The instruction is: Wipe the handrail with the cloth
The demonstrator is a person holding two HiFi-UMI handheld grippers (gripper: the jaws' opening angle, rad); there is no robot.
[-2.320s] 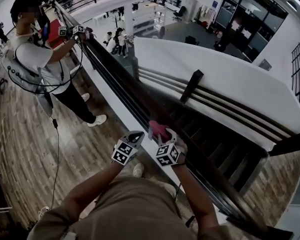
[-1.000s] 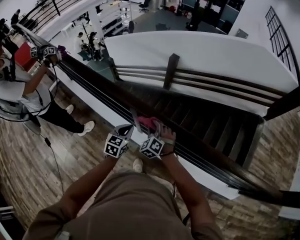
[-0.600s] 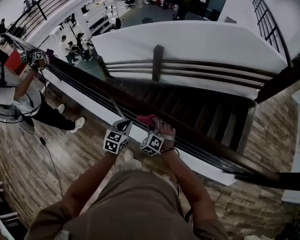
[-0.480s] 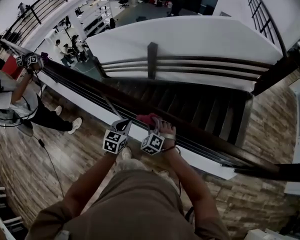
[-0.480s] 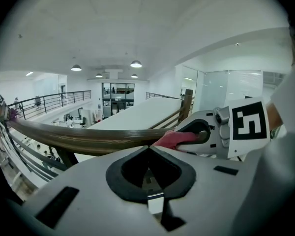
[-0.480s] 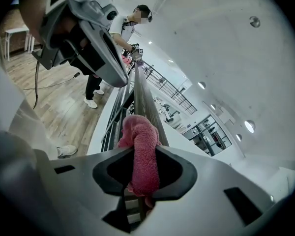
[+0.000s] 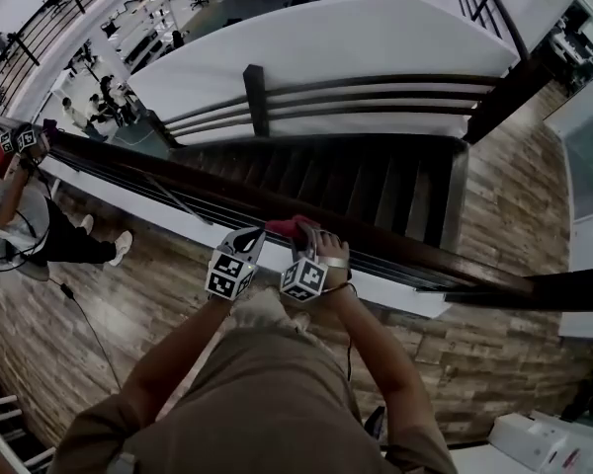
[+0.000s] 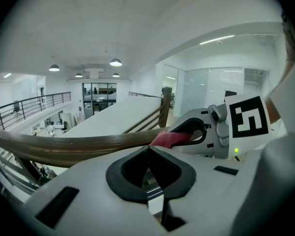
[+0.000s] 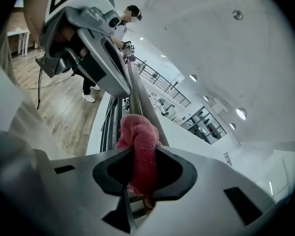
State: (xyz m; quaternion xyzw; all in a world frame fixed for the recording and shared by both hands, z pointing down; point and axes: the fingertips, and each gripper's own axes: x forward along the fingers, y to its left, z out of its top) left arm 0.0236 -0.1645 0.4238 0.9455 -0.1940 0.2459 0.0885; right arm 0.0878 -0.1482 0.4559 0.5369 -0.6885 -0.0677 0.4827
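**A:** Right hand-held gripper [image 9: 143, 150]?
**B:** Its jaws are clamped on the pink cloth [image 9: 136, 129]. The cloth bunches above the jaw tips and lies on top of the handrail [image 7: 405, 250].

**A:** Left hand-held gripper [image 8: 148, 149]?
**B:** Its jaws are fully together with nothing between them. It is held just beside the right one at the rail's near edge. Contact with the rail cannot be told.

**A:** Farther out?
**B:** A staircase [image 7: 376, 186] drops away beyond the rail. A second person [image 7: 25, 200] stands on the wooden floor [image 7: 99, 304] at the rail's far left end, with marker cubes raised to the rail.
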